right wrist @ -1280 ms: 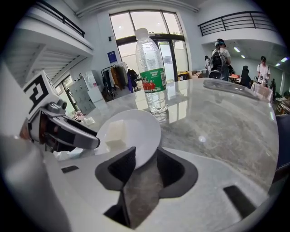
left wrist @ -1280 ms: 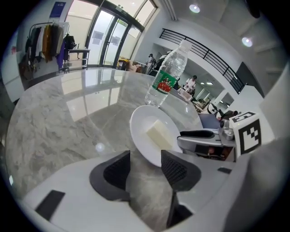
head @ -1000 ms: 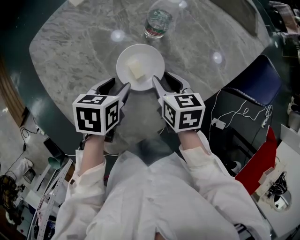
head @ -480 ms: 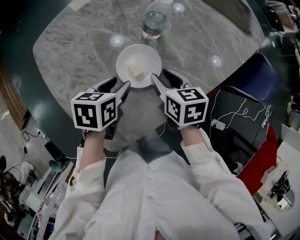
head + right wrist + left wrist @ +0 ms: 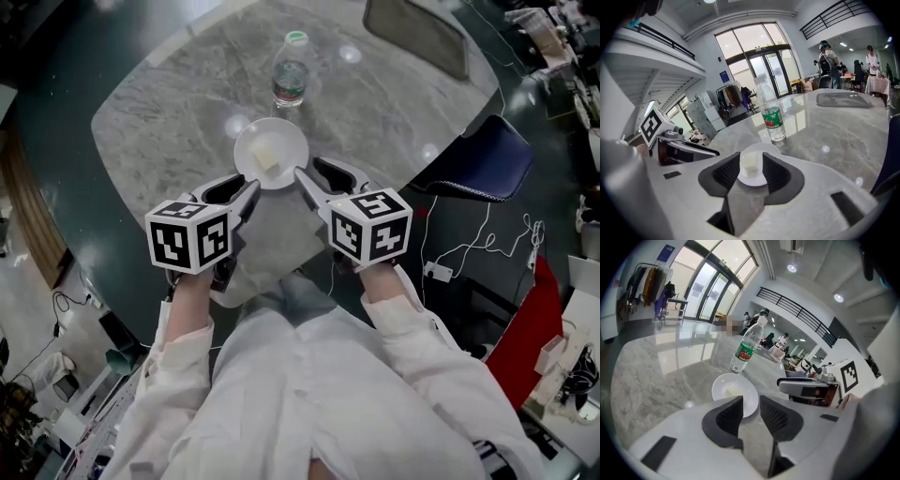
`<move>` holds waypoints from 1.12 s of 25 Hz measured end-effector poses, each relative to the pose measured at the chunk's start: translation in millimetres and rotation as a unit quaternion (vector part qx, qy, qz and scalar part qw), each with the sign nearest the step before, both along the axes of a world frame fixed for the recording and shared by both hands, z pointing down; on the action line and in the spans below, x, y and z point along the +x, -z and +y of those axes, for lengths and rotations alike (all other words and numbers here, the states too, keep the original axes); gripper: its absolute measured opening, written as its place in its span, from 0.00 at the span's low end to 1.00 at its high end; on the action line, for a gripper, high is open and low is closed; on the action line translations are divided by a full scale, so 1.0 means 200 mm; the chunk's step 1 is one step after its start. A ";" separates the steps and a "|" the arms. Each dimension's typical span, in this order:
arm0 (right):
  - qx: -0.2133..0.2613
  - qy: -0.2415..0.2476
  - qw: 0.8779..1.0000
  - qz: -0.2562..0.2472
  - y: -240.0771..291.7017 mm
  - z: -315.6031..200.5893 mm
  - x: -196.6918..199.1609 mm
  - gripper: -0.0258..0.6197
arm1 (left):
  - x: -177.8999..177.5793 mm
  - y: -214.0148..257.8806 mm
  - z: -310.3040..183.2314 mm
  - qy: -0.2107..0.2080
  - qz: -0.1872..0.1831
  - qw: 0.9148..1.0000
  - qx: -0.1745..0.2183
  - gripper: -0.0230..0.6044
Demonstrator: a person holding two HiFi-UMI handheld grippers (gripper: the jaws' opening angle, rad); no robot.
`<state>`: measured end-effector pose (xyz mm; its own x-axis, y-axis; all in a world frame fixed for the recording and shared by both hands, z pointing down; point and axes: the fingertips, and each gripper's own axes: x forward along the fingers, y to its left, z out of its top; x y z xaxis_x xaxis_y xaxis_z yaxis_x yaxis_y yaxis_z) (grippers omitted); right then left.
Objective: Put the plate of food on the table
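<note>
A white plate (image 5: 271, 153) with a pale cube of food (image 5: 269, 157) rests on the grey marble table (image 5: 375, 103), a little in from its near edge. My left gripper (image 5: 246, 187) sits just short of the plate's near left rim. Its jaws are closing with nothing between them. In the left gripper view the plate (image 5: 736, 392) lies beyond the left gripper (image 5: 751, 406). My right gripper (image 5: 309, 173) stands at the plate's near right rim. In the right gripper view its jaws are apart, and the plate (image 5: 752, 180) and food (image 5: 750, 164) show in the gap beyond the right gripper (image 5: 751, 171).
A clear water bottle (image 5: 292, 70) with a green label stands upright just behind the plate. A flat grey object (image 5: 417, 37) lies at the table's far right. A dark blue chair (image 5: 487, 150) stands off the table's right edge.
Both grippers have drawn back from the plate's sides toward the person. The plate stays on the table with the food on it.
</note>
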<state>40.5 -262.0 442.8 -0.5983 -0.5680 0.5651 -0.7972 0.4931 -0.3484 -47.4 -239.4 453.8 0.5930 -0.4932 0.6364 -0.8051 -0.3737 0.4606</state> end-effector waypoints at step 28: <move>0.180 0.022 0.979 -0.096 0.77 0.34 0.00 0.04 | 0.09 0.72 0.21 0.038 0.077 0.980 0.180 0.10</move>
